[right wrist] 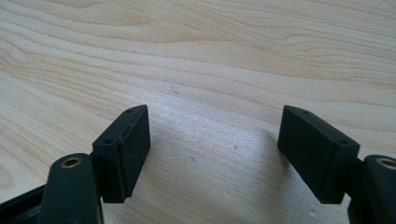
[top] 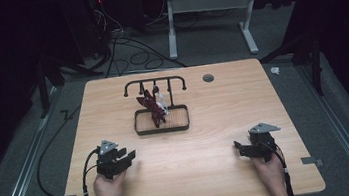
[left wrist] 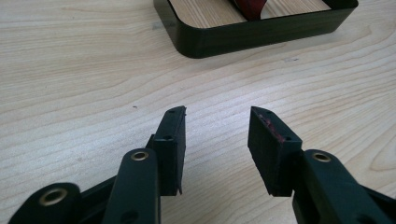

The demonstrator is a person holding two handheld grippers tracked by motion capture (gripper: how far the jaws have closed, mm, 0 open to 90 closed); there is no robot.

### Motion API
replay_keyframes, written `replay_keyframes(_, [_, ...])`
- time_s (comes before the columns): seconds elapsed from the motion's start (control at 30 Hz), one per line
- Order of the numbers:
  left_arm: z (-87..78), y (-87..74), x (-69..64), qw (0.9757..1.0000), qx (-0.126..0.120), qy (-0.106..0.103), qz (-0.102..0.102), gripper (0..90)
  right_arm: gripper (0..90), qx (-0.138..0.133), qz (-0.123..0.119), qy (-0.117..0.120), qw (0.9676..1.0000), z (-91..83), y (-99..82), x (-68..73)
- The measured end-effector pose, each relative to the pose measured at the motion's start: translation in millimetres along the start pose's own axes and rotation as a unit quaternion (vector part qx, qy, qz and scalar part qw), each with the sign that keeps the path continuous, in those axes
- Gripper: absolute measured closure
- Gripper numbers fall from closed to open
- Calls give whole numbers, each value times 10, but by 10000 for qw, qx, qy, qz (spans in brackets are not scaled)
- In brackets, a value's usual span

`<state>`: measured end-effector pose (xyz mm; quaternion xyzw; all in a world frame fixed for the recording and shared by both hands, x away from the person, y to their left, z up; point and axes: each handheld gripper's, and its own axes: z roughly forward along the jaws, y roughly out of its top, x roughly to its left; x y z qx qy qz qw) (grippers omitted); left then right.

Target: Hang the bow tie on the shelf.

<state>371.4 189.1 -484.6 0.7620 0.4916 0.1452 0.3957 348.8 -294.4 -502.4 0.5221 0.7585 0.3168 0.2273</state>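
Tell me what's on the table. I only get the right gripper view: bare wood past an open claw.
Observer: A black-rimmed tray sits near the middle of the table.
Operator: Anything in it?
Observer: A dark red item rises from it, below a black hook rack.
Operator: Left claw?
Observer: The left claw is open and empty, pointing towards the tray's corner.

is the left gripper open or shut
Open. In its own view the left gripper shows bare table between the two pads, nothing held; the high view shows it short of the tray.
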Motion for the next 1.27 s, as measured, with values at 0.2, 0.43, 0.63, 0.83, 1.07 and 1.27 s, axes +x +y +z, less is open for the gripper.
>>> replay_keyframes(0.2, [17, -28, 5, 10000, -14, 78, 2, 562, 265, 0, -4, 0, 10000, 0, 0, 0])
replay_keyframes(0.43, [51, -46, 7, 9998, 58, 178, 60, 548, 265, 0, -1, 0, 10000, 0, 0, 0])
replay_keyframes(0.63, [92, -59, -24, 9993, 145, 275, 199, 532, 265, 1, 1, -1, 10000, 0, 0, 0])
replay_keyframes(0.83, [156, -80, -36, 9983, 294, 365, 344, 489, 266, 0, 0, -1, 10000, 0, 0, 0])
replay_keyframes(1.07, [168, -165, -45, 9985, -38, 397, 375, 444, 265, 1, -1, 0, 10000, 0, -1, 0])
replay_keyframes(1.27, [183, -165, -93, 9972, 16, 519, 538, 424, 265, 0, -1, 0, 10000, -1, -1, 1])
